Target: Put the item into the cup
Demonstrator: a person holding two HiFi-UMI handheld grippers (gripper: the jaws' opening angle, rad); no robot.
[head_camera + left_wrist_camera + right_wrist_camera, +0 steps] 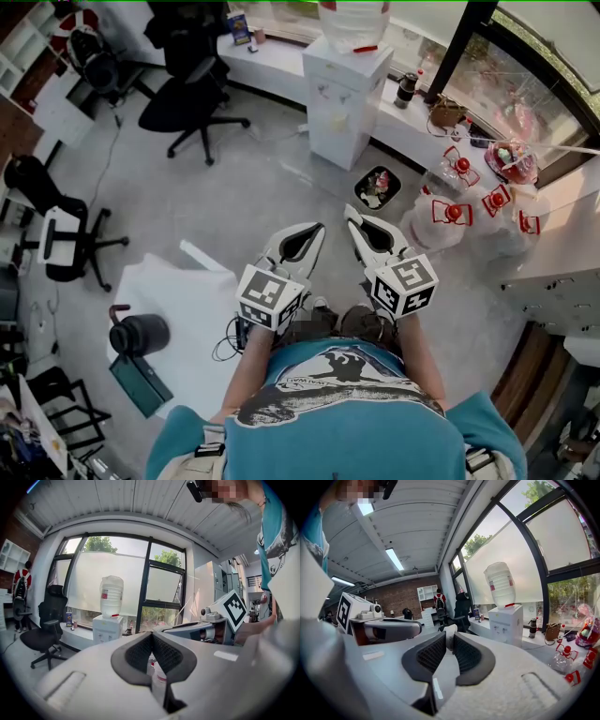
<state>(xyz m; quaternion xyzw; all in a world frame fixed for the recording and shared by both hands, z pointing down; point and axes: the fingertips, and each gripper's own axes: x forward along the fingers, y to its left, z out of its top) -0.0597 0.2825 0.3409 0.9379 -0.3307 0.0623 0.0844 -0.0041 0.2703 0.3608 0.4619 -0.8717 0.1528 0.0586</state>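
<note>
At eight o'clock in the head view, a black handled jug point(139, 333) stands on the white counter point(202, 309). The grey left tool point(151, 636) has its black pads pressed together on nothing. At its three o'clock, the grey right tool point(449, 638) pinches a small white item point(449, 631) between its tips.

Bare floor point(234, 178) ahead of left gripper point(318, 228) and right gripper point(351, 212), open run to the far counter point(272, 52) through the gap between black chair point(192, 89) and dispenser point(345, 103). Blocking: dispenser ahead, bin point(378, 186) just right of the tips, bags point(469, 211) further right, table point(178, 291) with jug point(139, 334) near left, white chair point(58, 242) beyond it.
</note>
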